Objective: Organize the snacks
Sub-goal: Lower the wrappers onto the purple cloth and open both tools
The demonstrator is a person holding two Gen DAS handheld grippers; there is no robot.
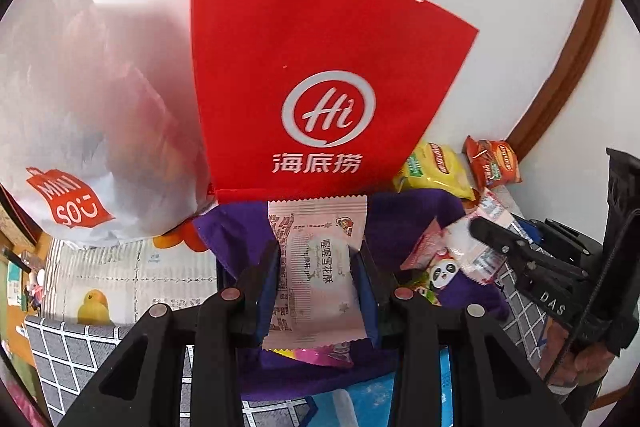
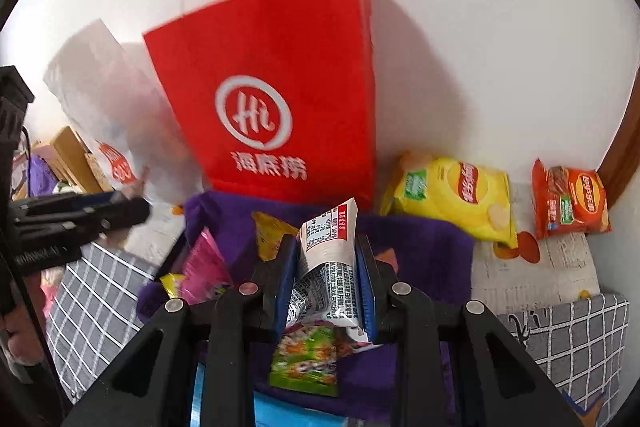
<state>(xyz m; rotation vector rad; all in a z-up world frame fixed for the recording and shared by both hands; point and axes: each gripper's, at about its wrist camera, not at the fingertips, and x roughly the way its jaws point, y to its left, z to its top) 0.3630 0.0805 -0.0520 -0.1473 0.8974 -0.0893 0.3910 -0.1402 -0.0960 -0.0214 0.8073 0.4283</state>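
Note:
My left gripper [image 1: 318, 253] is shut on a pale pink snack packet [image 1: 318, 267], held above a purple cloth bin [image 1: 236, 231] in front of a red paper bag [image 1: 316, 67]. My right gripper [image 2: 326, 247] is shut on a crumpled white and red printed snack packet [image 2: 330, 255] above the same purple bin [image 2: 420, 251], which holds a pink packet [image 2: 206, 267], a yellow packet [image 2: 270, 231] and a green packet [image 2: 306, 359]. The red bag [image 2: 272, 87] stands behind it. The right gripper [image 1: 504, 243] shows at the right of the left wrist view with a pink and white packet.
A white Miniso plastic bag [image 1: 100, 131] stands left of the red bag. A yellow chip bag [image 2: 460, 199] and an orange chip bag [image 2: 568, 203] lie against the white wall at the right. Grey checked mats [image 2: 572, 335] cover the floor. The left gripper [image 2: 80, 215] shows at the left.

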